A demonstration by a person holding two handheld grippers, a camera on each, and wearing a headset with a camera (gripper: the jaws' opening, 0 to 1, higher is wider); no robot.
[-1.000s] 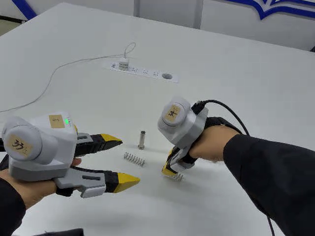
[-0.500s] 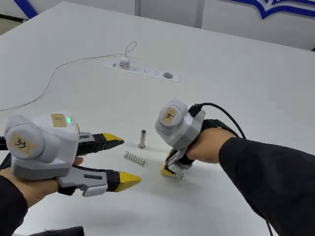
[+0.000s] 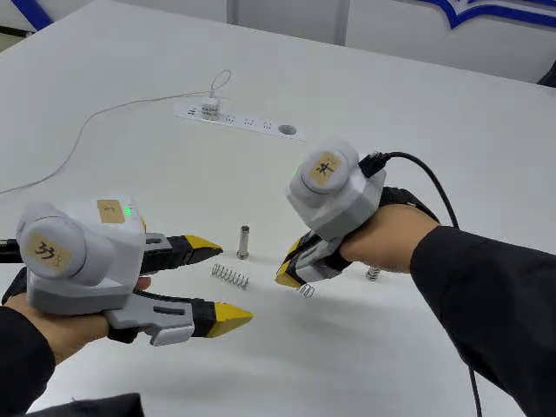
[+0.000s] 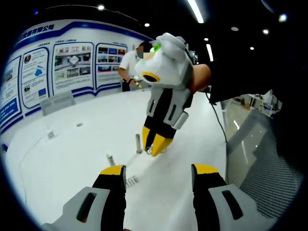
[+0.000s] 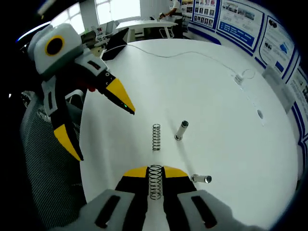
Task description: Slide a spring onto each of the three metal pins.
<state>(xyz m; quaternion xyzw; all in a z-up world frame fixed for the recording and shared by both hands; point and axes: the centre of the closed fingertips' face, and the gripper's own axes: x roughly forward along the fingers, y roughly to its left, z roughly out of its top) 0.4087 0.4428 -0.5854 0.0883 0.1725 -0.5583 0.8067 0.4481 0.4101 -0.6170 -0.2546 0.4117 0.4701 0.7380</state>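
Note:
My right gripper (image 3: 290, 274) is shut on a small spring (image 3: 306, 289) and holds it just above the white table; the same spring (image 5: 155, 182) stands between its yellow tips. A short metal pin (image 3: 243, 241) stands upright to its left, and a loose spring (image 3: 229, 276) lies beside it. A second pin (image 3: 373, 274) peeks out behind the right hand. Both pins (image 5: 182, 130) (image 5: 201, 179) and the loose spring (image 5: 156, 136) lie ahead of the right gripper. My left gripper (image 3: 221, 285) is open and holds nothing, left of the loose spring.
A white power strip (image 3: 234, 120) with a plugged charger and a thin cable (image 3: 95, 126) lies at the far side of the table (image 3: 452, 174). In the left gripper view a person stands in the background by wall posters.
The right gripper, down on the table over the spring one second ago, has risen with the spring in its jaws. A second pin now shows behind the right hand.

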